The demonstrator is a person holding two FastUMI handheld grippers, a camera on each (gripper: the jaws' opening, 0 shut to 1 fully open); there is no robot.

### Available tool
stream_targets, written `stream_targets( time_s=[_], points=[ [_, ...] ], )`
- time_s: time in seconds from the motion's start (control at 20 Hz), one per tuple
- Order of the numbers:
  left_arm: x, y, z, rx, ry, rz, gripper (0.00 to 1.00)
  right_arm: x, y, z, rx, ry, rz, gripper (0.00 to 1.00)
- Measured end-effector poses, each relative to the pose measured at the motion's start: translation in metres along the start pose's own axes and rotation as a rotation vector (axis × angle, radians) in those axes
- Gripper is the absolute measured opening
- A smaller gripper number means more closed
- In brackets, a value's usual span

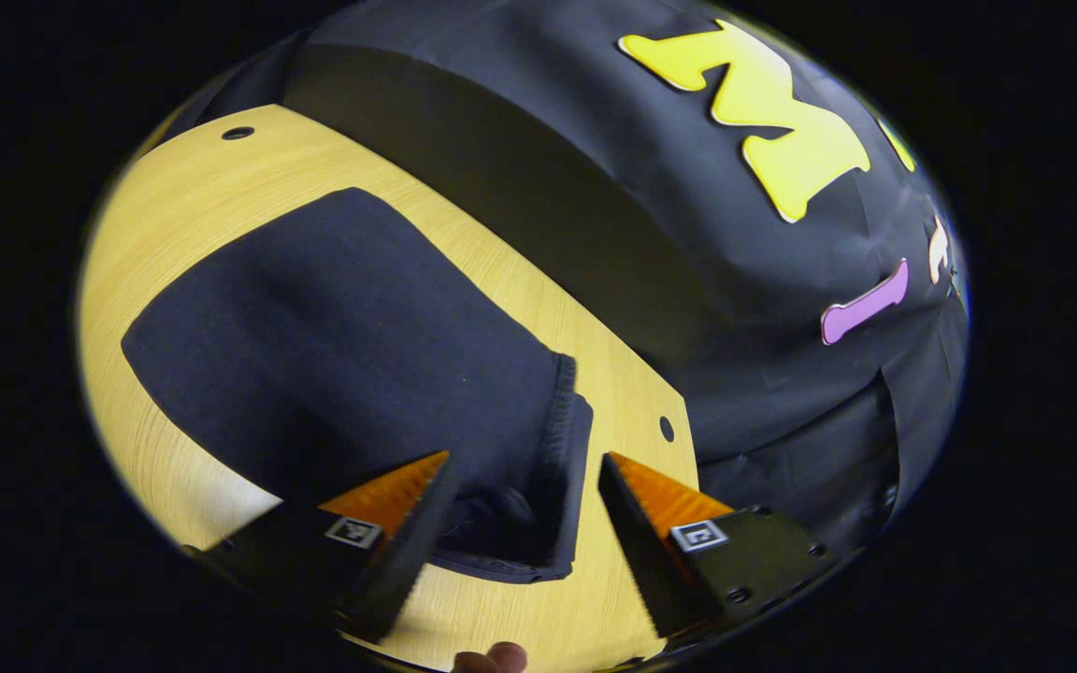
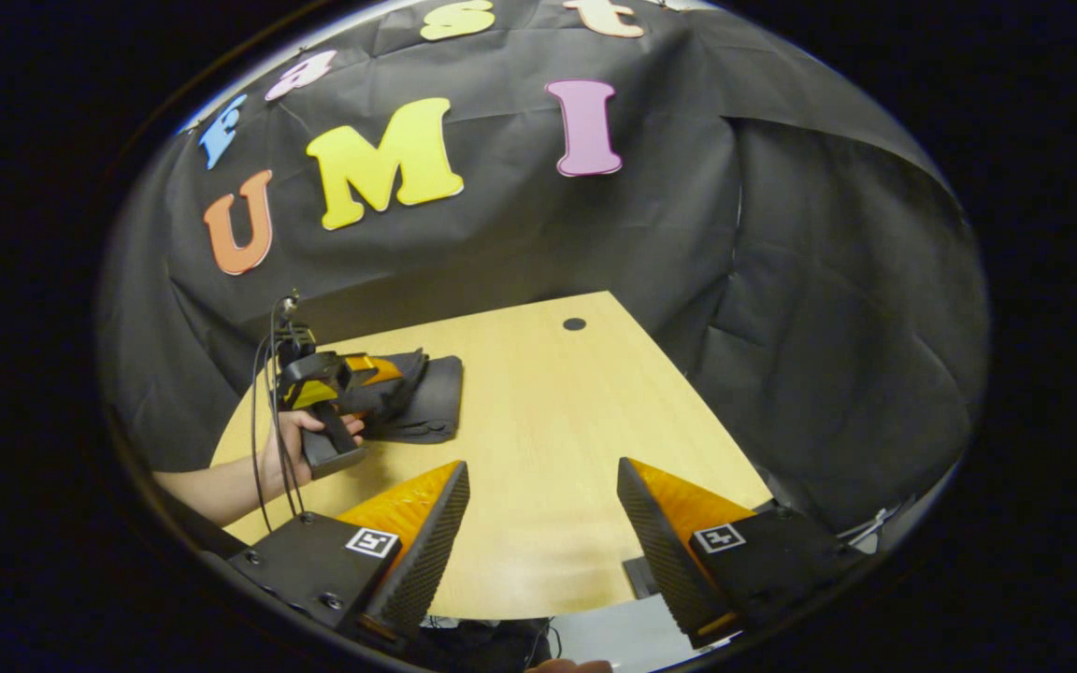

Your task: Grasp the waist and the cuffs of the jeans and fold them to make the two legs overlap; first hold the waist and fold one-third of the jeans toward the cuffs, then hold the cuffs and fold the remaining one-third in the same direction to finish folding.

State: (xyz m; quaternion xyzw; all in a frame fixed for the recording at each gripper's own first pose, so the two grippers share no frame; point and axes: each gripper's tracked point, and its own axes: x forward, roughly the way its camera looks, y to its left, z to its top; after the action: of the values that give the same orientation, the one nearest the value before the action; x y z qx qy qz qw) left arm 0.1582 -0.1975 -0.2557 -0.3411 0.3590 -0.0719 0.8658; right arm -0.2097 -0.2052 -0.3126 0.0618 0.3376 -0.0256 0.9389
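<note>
The dark jeans (image 1: 342, 346) lie folded into a compact bundle on the wooden table (image 1: 221, 178). In the left gripper view their stitched edge runs down between my fingers. My left gripper (image 1: 525, 460) hovers open over the bundle's near corner, its jaws wide apart and pressing on nothing. In the right gripper view the jeans (image 2: 426, 397) rest at the table's far left. The left gripper (image 2: 333, 374) sits over them, held by a hand (image 2: 300, 439). My right gripper (image 2: 543, 465) stands open above bare table, far from the cloth.
The table (image 2: 548, 402) has small round holes (image 2: 574, 323) near its corners, one (image 1: 667, 428) close to the jeans. The booth's black cloth wall (image 2: 782, 327) wraps the back and right sides. A cable (image 2: 269, 411) trails from the left gripper.
</note>
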Motion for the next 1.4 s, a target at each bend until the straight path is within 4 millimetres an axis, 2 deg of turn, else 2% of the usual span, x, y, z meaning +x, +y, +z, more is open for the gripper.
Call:
stream_targets(
  time_s=[0.05,0.2,0.25,0.3,0.35,0.5,0.55,0.6,0.65,0.7,0.8,0.85,1.0,1.15,1.3,1.4],
  points=[
    [-0.005,-0.003,-0.003,0.043,0.004,0.006,1.00,0.002,0.005,0.002,-0.026,-0.007,0.009,0.98],
    [-0.030,-0.018,-0.005,0.156,0.001,-0.017,0.99,0.005,0.030,0.021,-0.093,-0.050,0.042,0.93],
    [-0.043,-0.023,0.003,0.194,-0.027,-0.021,0.99,0.007,0.034,0.031,-0.123,-0.078,0.025,1.00],
    [-0.057,-0.029,0.015,0.229,-0.064,-0.030,0.99,0.010,0.037,0.040,-0.167,-0.104,-0.003,0.98],
    [-0.073,-0.035,0.030,0.267,-0.105,-0.034,0.99,0.012,0.051,0.050,-0.209,-0.136,0.000,0.98],
    [-0.136,-0.050,0.084,0.377,-0.265,-0.035,0.99,0.009,0.106,0.079,-0.309,-0.235,0.079,0.98],
    [-0.157,-0.054,0.104,0.406,-0.324,-0.030,0.99,0.007,0.125,0.089,-0.320,-0.273,0.115,0.93],
    [-0.182,-0.055,0.121,0.435,-0.387,-0.019,0.98,0.005,0.148,0.098,-0.319,-0.309,0.158,0.97],
    [-0.207,-0.056,0.140,0.461,-0.446,0.001,0.98,0.004,0.167,0.105,-0.313,-0.341,0.197,0.93],
    [-0.237,-0.051,0.153,0.482,-0.495,0.013,0.98,0.003,0.184,0.114,-0.296,-0.370,0.225,0.97],
    [-0.279,-0.043,0.184,0.508,-0.591,0.060,0.98,0.000,0.210,0.130,-0.241,-0.414,0.266,0.96],
    [-0.297,-0.038,0.194,0.510,-0.632,0.081,0.98,0.000,0.219,0.137,-0.214,-0.428,0.272,0.95],
    [-0.341,-0.018,0.208,0.539,-0.722,0.136,0.98,-0.005,0.241,0.160,-0.149,-0.487,0.276,0.93],
    [-0.370,-0.008,0.208,0.605,-0.773,0.185,0.99,-0.008,0.258,0.162,-0.143,-0.508,0.279,0.93],
    [-0.381,-0.012,0.205,0.652,-0.799,0.220,0.98,-0.010,0.268,0.153,-0.160,-0.506,0.265,1.00],
    [-0.384,-0.015,0.200,0.666,-0.808,0.211,0.98,-0.013,0.275,0.149,-0.181,-0.512,0.260,0.96]
  ],
)
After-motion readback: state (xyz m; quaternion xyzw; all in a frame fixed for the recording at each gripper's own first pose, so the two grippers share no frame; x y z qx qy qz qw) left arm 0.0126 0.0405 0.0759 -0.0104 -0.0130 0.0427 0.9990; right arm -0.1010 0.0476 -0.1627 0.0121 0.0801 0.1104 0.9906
